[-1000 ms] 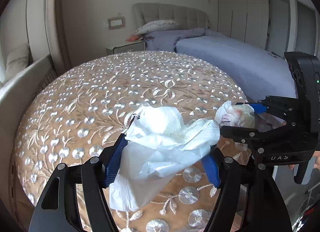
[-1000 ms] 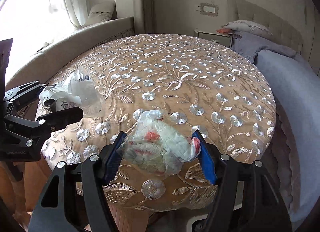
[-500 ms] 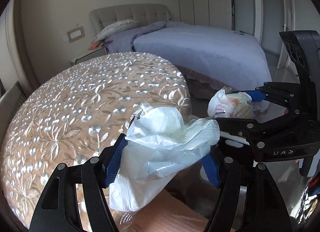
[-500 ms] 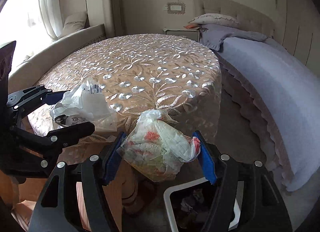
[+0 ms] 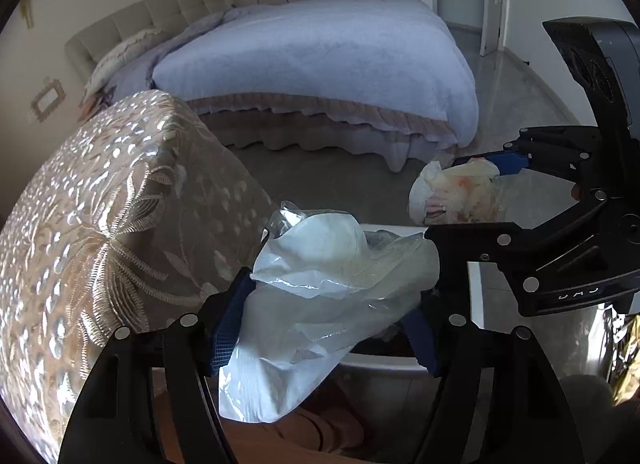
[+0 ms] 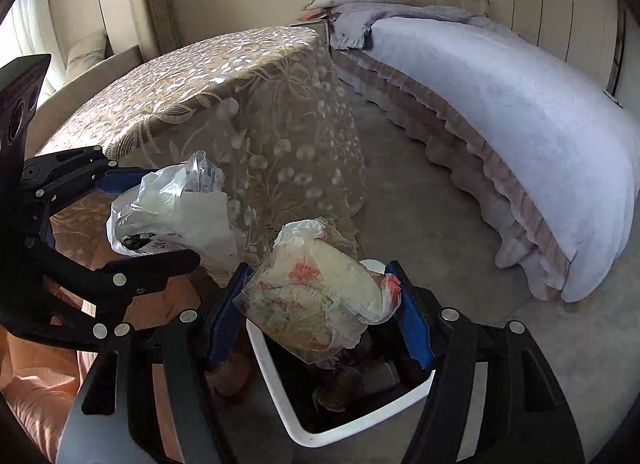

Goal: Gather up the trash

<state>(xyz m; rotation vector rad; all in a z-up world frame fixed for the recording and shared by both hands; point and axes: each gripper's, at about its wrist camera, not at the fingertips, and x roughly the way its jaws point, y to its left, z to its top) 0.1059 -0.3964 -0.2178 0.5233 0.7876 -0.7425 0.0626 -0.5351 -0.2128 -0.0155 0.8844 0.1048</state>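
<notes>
My left gripper (image 5: 324, 324) is shut on a crumpled clear and white plastic bag (image 5: 320, 304), whose tail hangs below the blue pads. My right gripper (image 6: 316, 316) is shut on a clear bag stuffed with floral paper (image 6: 316, 296). Both bundles hang above a white-rimmed trash bin (image 6: 272, 380) on the floor, with dark rubbish inside. In the left wrist view the right gripper (image 5: 472, 192) shows at the right with its floral bundle (image 5: 456, 192), and the bin's rim (image 5: 476, 292) peeks out behind. In the right wrist view the left gripper (image 6: 148, 216) and its plastic bag (image 6: 172, 216) show at the left.
A round table with a gold embroidered cloth (image 6: 224, 76) stands to the left of the bin, its cloth hanging to the floor. A bed with a lilac cover (image 6: 500, 104) fills the right. Grey carpet (image 6: 420, 204) lies between them. Peach fabric (image 6: 36, 392) is at the lower left.
Both grippers have swung off the tabletop to the right and downward with their bundles still held. The bin has come into view beneath them, and the table now lies to the left.
</notes>
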